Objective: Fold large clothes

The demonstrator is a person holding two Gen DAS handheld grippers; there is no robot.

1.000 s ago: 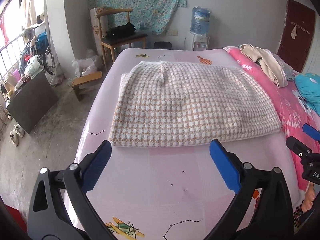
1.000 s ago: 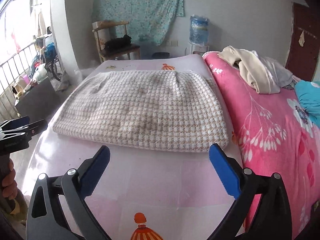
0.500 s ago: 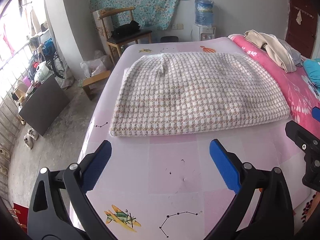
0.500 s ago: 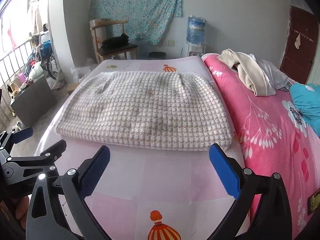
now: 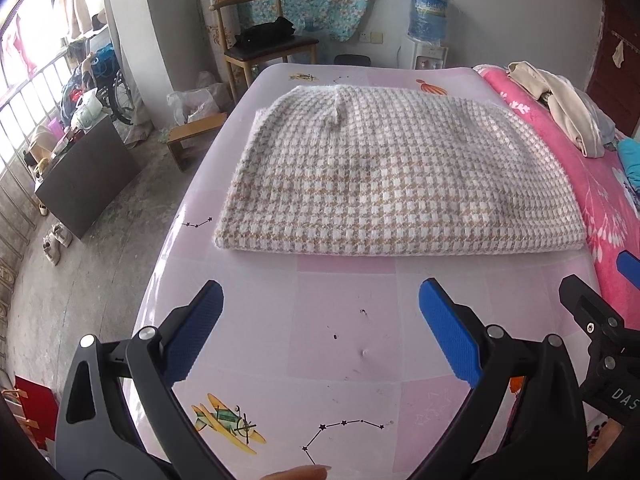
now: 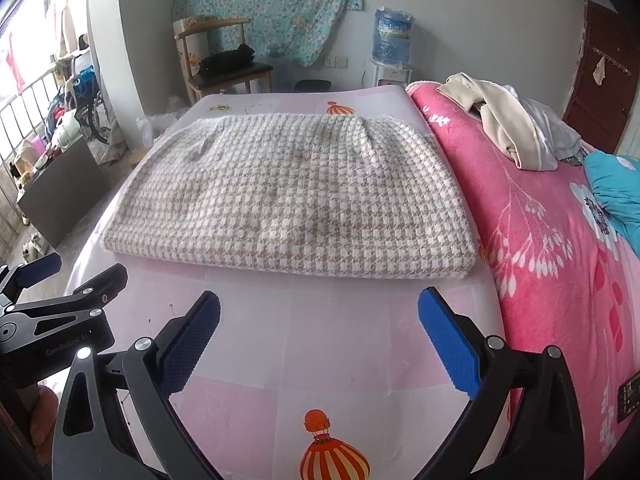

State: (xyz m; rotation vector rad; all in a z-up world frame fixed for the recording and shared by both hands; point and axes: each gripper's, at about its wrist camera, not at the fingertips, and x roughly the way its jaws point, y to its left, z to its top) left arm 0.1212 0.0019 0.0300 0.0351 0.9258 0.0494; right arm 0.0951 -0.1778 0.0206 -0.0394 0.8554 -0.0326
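Blue pads on my left gripper (image 5: 320, 322) stand wide apart with nothing between them, and my right gripper (image 6: 319, 326) is spread just as wide and just as empty. Both hang low over the bare pink sheet (image 5: 344, 300), side by side, fingers pointing forward and level. Ahead of both sets of fingertips, apart from them, lies the checked garment (image 5: 396, 176), flat and squared, its thick near edge suggesting it is already doubled. I judge the fold is set down and I am clear of it. Off to the right, a beige heap of clothes (image 6: 504, 120) sits on the pink blanket (image 6: 540, 248).
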